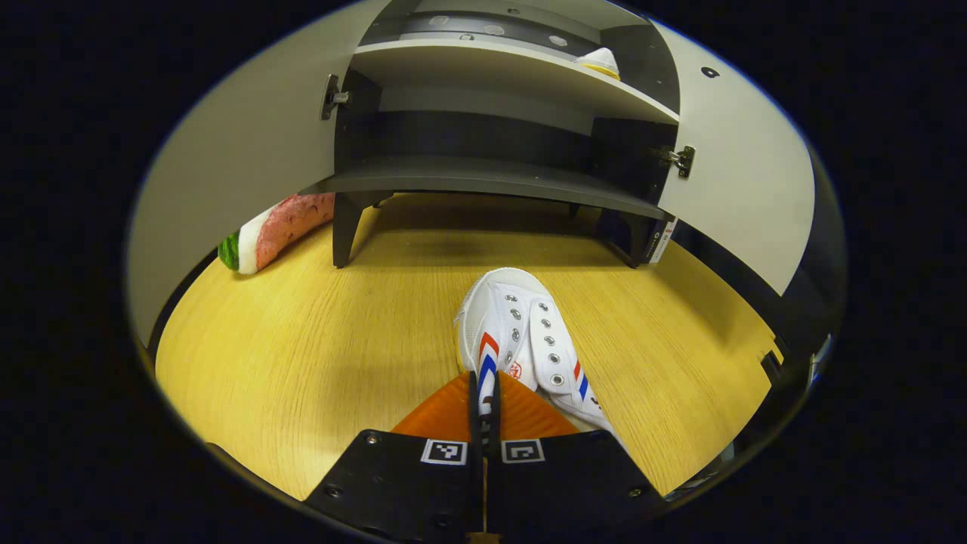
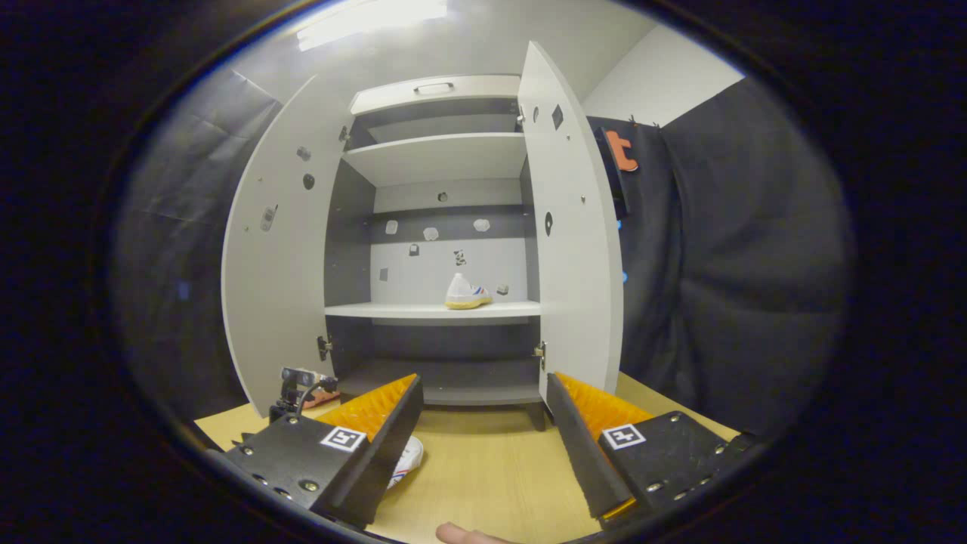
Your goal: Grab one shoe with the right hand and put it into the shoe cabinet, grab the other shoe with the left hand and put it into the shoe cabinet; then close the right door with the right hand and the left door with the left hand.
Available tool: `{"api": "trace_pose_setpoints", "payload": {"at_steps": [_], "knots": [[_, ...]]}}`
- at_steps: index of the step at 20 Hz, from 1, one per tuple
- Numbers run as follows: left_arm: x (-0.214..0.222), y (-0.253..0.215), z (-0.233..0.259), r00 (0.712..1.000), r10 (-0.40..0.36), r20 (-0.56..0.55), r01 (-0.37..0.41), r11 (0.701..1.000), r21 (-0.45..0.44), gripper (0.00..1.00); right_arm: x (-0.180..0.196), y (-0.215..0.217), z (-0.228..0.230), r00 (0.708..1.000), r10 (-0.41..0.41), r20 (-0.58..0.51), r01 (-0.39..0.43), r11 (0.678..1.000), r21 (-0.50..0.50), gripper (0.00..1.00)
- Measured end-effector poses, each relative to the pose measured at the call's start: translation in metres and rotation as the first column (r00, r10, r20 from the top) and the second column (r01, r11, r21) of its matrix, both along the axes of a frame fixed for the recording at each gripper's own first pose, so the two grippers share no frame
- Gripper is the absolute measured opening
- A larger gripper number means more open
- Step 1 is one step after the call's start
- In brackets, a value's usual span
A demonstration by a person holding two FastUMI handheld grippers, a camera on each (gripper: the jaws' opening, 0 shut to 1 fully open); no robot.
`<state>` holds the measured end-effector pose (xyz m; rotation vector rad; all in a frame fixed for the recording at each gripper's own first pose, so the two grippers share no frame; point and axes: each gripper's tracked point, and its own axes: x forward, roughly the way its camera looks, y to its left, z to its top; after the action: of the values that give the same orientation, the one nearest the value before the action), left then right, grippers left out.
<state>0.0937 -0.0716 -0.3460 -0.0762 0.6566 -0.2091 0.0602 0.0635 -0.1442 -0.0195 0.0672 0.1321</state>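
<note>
A white canvas shoe [image 1: 521, 340] with red and blue stripes lies on the wooden floor [image 1: 317, 340] in front of the open cabinet [image 1: 483, 177], toe towards it. My left gripper [image 1: 483, 389] is shut on the shoe's side edge near the heel. The other white shoe [image 2: 466, 293] stands on the cabinet's middle shelf [image 2: 430, 310], right of centre; its toe [image 1: 600, 62] peeks over that shelf in the left gripper view. My right gripper [image 2: 483, 381] hangs open and holds nothing, facing the cabinet from farther back. The toe of the floor shoe [image 2: 408, 455] shows under its left finger.
Both cabinet doors stand wide open, the left door [image 2: 276, 249] and the right door [image 2: 574, 227]. A watermelon-slice toy [image 1: 276, 230] lies on the floor by the left door. Dark cloth [image 2: 725, 264] hangs to the right. A person's fingertip [image 2: 461, 535] shows at the bottom.
</note>
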Motion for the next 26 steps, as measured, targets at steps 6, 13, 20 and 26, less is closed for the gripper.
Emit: {"api": "trace_pose_setpoints", "payload": {"at_steps": [6,13,20,26], "knots": [[-0.02,0.013,0.081,0.989,0.034,0.147,-0.034,0.999,0.002,0.02,-0.003,0.006,0.003,1.0,0.031,0.006,-0.031,1.0,-0.002,0.98],[-0.028,0.023,0.196,0.934,0.026,0.357,-0.052,0.996,0.065,0.02,-0.011,-0.006,0.022,0.998,-0.005,0.069,0.004,1.0,0.014,0.98],[-0.001,0.021,0.276,0.914,0.108,0.391,-0.073,0.992,-0.102,0.02,-0.013,-0.014,0.026,0.997,-0.005,0.075,0.003,1.0,0.019,0.98],[0.062,0.032,0.344,0.887,0.131,0.442,-0.121,0.991,-0.051,0.02,-0.01,-0.017,0.023,0.997,-0.01,0.072,0.009,1.0,0.011,0.98]]}}
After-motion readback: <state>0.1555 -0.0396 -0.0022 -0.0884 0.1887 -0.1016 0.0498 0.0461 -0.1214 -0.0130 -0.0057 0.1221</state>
